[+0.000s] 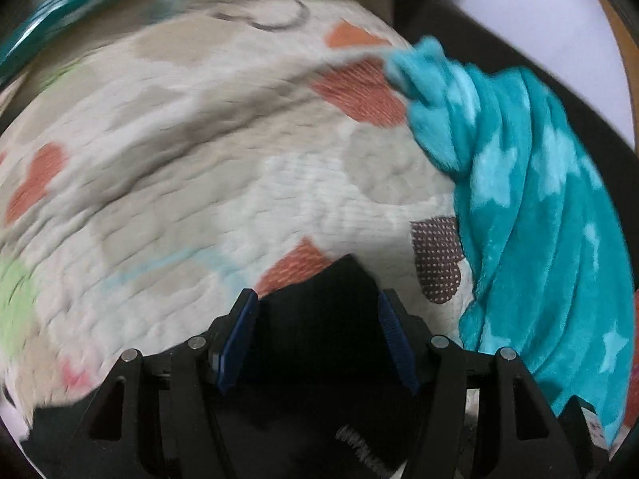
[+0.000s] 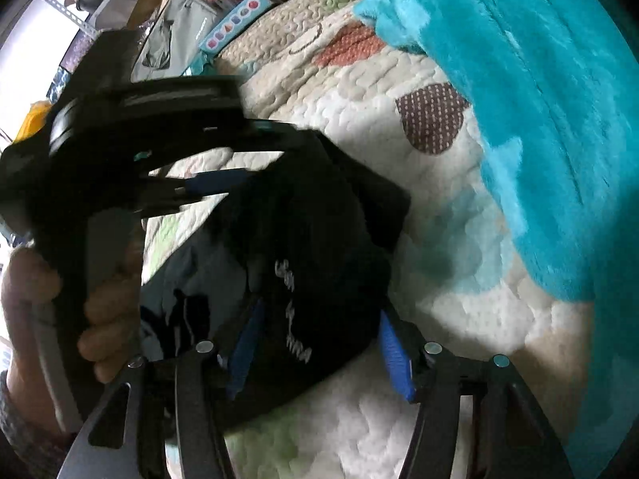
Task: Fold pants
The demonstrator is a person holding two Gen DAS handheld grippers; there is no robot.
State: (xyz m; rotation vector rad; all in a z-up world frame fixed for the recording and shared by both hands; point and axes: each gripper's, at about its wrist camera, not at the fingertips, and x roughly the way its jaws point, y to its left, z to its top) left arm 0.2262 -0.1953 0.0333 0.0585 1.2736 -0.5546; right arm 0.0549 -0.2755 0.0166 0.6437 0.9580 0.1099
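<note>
Quilted bedding (image 2: 399, 431) with orange, brown and green patches carries everything, and bare quilt runs wide toward nine and twelve o'clock in the left wrist view. One teal fleece blanket (image 1: 531, 215) with pale stars bounds the room at three o'clock, its edge draped over the quilt. One pair of black pants (image 2: 319, 279), white lettering on the fabric, lies bunched at the centre of the right wrist view, its far corner pointing toward two o'clock, near the blanket's edge but apart from it. Right gripper (image 2: 319, 355) has its blue-padded fingers spread wide with the pants fabric between them, not pinched. Left gripper (image 1: 317, 339) likewise stands wide apart, black cloth filling the gap; in the right wrist view it comes in from nine o'clock, blurred, held in a bare hand (image 2: 60, 311). Cluttered boxes and bags line the bed's far edge at eleven o'clock
</note>
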